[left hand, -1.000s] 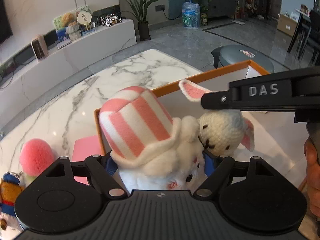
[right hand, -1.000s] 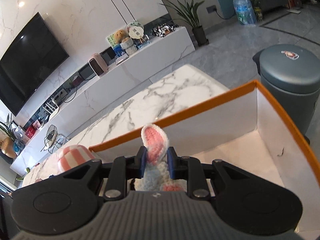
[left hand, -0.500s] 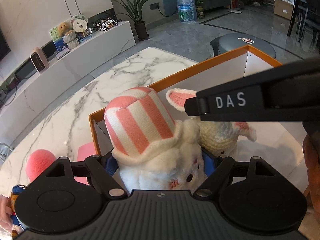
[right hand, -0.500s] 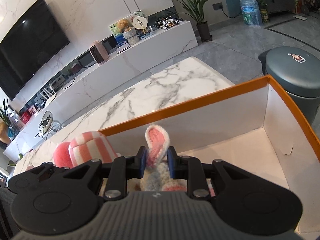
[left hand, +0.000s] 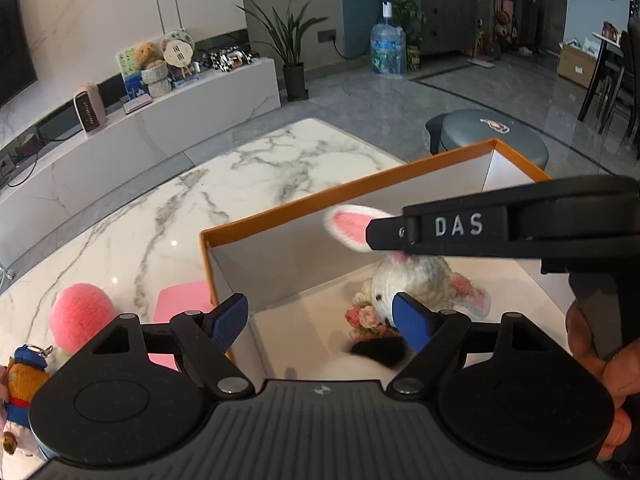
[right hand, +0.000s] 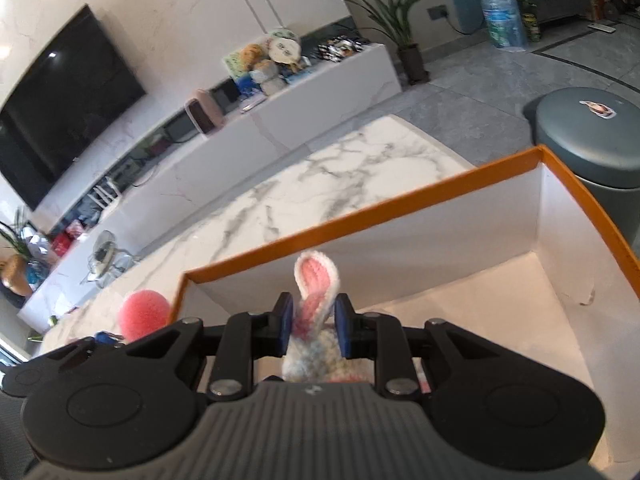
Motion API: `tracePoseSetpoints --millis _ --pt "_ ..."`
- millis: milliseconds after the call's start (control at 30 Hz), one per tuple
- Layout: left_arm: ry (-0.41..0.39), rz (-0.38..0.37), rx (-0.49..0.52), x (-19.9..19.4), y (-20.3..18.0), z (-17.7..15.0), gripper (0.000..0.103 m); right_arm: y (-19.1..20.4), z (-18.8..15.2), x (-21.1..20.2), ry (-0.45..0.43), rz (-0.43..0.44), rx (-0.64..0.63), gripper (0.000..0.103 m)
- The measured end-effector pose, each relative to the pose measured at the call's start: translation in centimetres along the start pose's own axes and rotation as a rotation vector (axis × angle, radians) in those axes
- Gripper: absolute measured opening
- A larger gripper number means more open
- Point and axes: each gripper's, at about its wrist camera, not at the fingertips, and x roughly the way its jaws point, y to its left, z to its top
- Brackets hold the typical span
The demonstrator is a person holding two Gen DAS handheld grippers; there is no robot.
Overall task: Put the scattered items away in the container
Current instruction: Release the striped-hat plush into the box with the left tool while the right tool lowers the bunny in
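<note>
Our left claw [left hand: 320,316] has let go of the striped-hat plush and now gapes over the orange box [left hand: 304,208]. Our right claw [right hand: 314,326] clenches the crochet rabbit [left hand: 416,280] by its ear, centre frame, inside the box.

Bright, even daylight. Glare spots on marble desk [left hand: 172,243] and wall. Heavy fisheye bending at edges. Right wrist view motion-blurred; left view sharp except blurred dark blob [left hand: 376,354] in box [left hand: 304,204].

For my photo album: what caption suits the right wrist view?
Right gripper holding a knitted bunny by its ear over the orange-rimmed box.
</note>
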Motion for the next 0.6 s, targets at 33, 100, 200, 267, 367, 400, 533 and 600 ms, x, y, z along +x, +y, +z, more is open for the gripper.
tracePoseSetpoints --millis 33,100,200,267,367,400,533,600 --pt "-0.006 -0.001 -0.005 -0.2 0.2 -0.2 0.094 0.1 0.0 -0.1 -0.01 0.019 -0.006 0.016" --pt "-0.019 -0.018 -0.015 -0.7 0.4 -0.5 0.094 0.5 0.0 -0.2 -0.022 0.028 -0.023 0.014" --pt "-0.036 -0.018 -0.019 -1.4 0.3 -0.6 0.094 0.5 0.0 0.1 -0.01 0.045 -0.018 0.015" --pt "-0.046 0.011 -0.014 -1.7 0.2 -0.6 0.094 0.5 0.0 0.1 -0.012 0.057 -0.015 0.015" --pt "-0.049 0.02 -0.028 -2.0 0.5 -0.7 0.094 0.7 -0.2 -0.3 -0.019 0.085 -0.014 0.026" --pt "-0.047 0.022 -0.037 -2.1 0.7 -0.7 0.094 0.7 -0.3 -0.4 -0.011 0.098 -0.007 0.029" --pt "-0.044 0.044 -0.057 -2.9 1.2 -1.5 0.094 1.3 -1.4 -1.0 0.003 0.106 -0.004 0.029" --pt "-0.044 0.054 -0.074 -3.5 1.6 -1.9 0.094 1.7 -1.5 -1.7 -0.03 0.074 -0.019 0.034"
